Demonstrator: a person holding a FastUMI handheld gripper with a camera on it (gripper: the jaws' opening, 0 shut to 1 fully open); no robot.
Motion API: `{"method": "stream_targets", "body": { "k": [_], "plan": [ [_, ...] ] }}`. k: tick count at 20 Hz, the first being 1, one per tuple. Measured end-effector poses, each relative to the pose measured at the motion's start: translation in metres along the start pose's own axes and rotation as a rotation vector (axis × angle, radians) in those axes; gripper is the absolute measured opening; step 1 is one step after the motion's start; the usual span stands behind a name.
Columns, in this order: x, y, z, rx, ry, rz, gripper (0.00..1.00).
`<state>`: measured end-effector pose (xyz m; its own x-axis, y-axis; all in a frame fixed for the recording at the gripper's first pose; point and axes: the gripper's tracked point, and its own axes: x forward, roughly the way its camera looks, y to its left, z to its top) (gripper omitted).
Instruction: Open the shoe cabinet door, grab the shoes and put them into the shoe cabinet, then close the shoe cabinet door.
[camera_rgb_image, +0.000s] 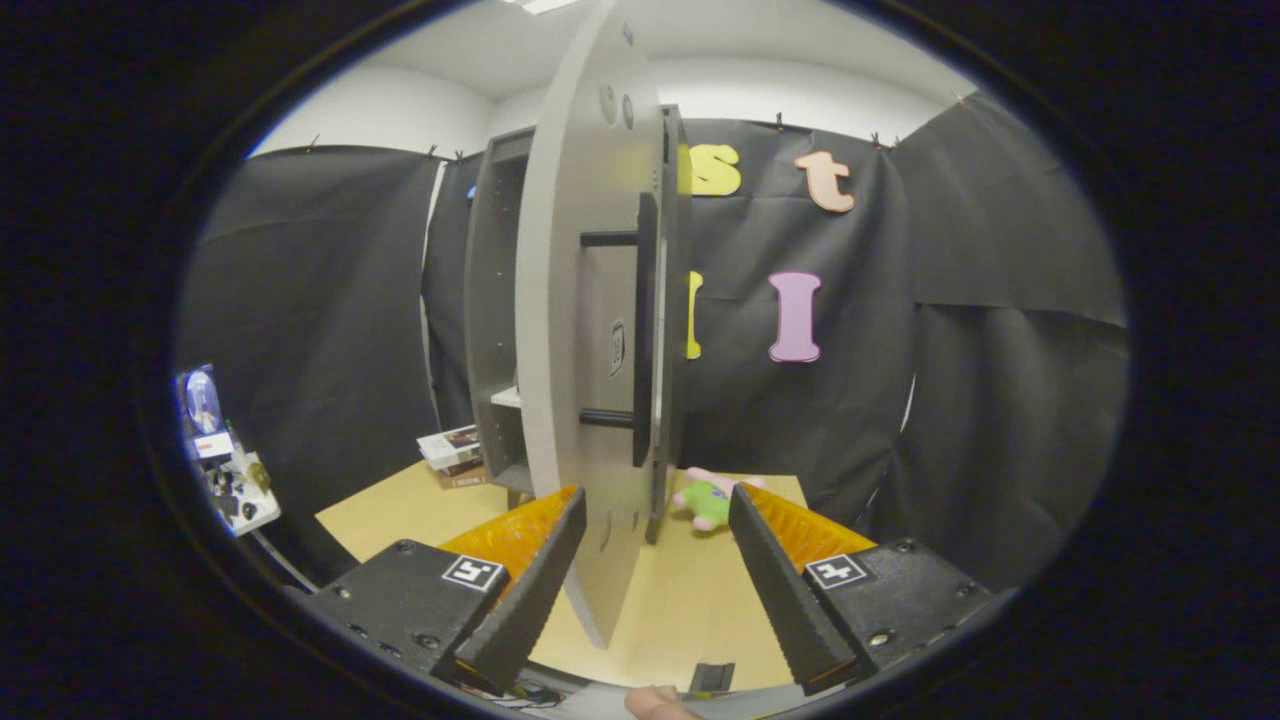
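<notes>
Right now your claw (655, 570) is spread wide and holds nothing; the shoe cabinet door (585, 330) stands open edge-on between its fingers, black handle (645, 330) just beyond; the shoe cabinet (495, 320) sits behind on the bench (690, 600); a plush toy (712, 500) lies ahead.

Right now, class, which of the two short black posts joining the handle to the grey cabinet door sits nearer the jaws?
The lower black post, just above the gripper, whose open jaws straddle the grey cabinet door; the other sits higher.
</notes>
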<state>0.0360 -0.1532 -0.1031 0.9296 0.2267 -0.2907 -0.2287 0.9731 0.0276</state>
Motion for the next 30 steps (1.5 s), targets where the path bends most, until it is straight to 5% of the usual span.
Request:
{"method": "stream_targets", "body": {
  "k": [10,22,27,30],
  "plan": [
    [0.020,0.073,0.004,0.064,-0.021,0.118,0.95],
    [0.076,0.146,0.016,0.038,-0.084,0.045,0.95],
    [0.104,0.222,0.012,-0.010,-0.096,0.162,0.95],
    [0.094,0.228,0.011,-0.112,-0.127,0.059,0.96]
  ]
}}
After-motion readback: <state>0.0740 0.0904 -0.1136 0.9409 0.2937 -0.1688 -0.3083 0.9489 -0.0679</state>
